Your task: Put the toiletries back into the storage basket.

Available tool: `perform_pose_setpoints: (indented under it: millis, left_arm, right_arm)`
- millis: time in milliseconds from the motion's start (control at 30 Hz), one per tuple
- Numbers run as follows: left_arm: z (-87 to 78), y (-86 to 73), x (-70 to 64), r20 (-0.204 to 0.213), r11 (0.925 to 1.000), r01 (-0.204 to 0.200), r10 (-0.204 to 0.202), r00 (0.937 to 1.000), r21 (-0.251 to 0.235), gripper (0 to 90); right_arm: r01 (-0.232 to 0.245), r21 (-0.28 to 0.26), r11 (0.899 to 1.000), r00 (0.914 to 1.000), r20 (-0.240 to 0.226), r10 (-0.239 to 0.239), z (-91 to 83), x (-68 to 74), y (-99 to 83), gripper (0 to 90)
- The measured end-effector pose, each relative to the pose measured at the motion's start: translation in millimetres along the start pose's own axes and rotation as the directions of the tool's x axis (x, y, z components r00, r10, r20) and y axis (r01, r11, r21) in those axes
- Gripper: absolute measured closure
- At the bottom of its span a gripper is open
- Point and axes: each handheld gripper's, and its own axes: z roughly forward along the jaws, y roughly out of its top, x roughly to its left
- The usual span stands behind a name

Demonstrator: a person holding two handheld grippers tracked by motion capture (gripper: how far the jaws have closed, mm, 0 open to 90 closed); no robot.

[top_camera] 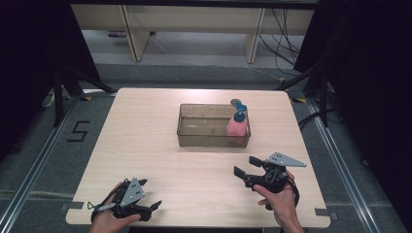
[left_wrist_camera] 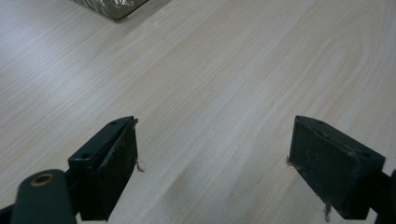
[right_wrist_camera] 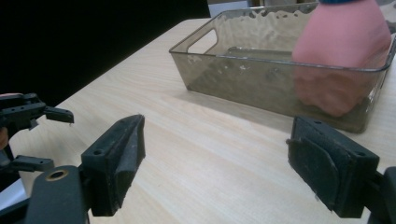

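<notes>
Bin (top_camera: 204, 127) of smoky clear plastic sits on the far middle of the pale wooden counter (top_camera: 145, 141), seen from the high view, and a pink bottle (top_camera: 236, 128) with a blue cap stands upright in its right end; the rest of the bin looks bare. Just behind the bin's right far corner, outside it, are a second blue-capped item (top_camera: 242, 108) and a small round dark object (top_camera: 235, 102), too small to tell what. The left hand-held gripper (top_camera: 154, 205) lies low at the near left edge and the right hand-held gripper (top_camera: 245, 165) is held near the right, both well apart from the bin. In the left gripper view, that gripper (left_wrist_camera: 212, 154) has its jaws spread wide over bare wood, with a corner of the bin (left_wrist_camera: 114, 7) at the top. In the right gripper view, that gripper (right_wrist_camera: 215, 156) is likewise released, jaws wide, aimed at the bin (right_wrist_camera: 233, 84), where the pink bottle (right_wrist_camera: 343, 56) fills the right end against the near wall; the left one (right_wrist_camera: 53, 137) shows at the far left.
</notes>
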Motion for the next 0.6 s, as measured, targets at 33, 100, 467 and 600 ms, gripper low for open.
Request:
perform_pose_setpoints:
  millis: [33,100,467,600]
  left_arm:
    - [0.0,0.0,0.0,0.001,1.0,0.0,0.0,1.0,0.0,15.0]
    - [0.7,-0.1,-1.2,0.008,0.9998,0.013,-0.013,0.9999,-0.012,15.0]
    - [-0.1,0.3,-0.2,0.01,1.0,-0.001,0.001,0.9999,-0.002,15.0]
    - [-0.2,0.3,-0.4,0.005,1.0,-0.001,0.001,1.0,-0.003,15.0]
  right_arm:
    - [0.005,0.006,1.0,1.0,0.004,-0.005,-0.7,0.0,-0.7,19.9]
    - [-0.022,0.014,1.0,0.9997,-0.005,0.022,-2.4,2.6,-3.5,19.9]
    - [0.007,0.016,1.0,0.9999,-0.012,-0.007,-10.3,4.0,-13.4,20.5]
    - [0.02,0.023,1.0,0.9998,-0.002,-0.02,-14.2,4.6,-15.6,20.3]
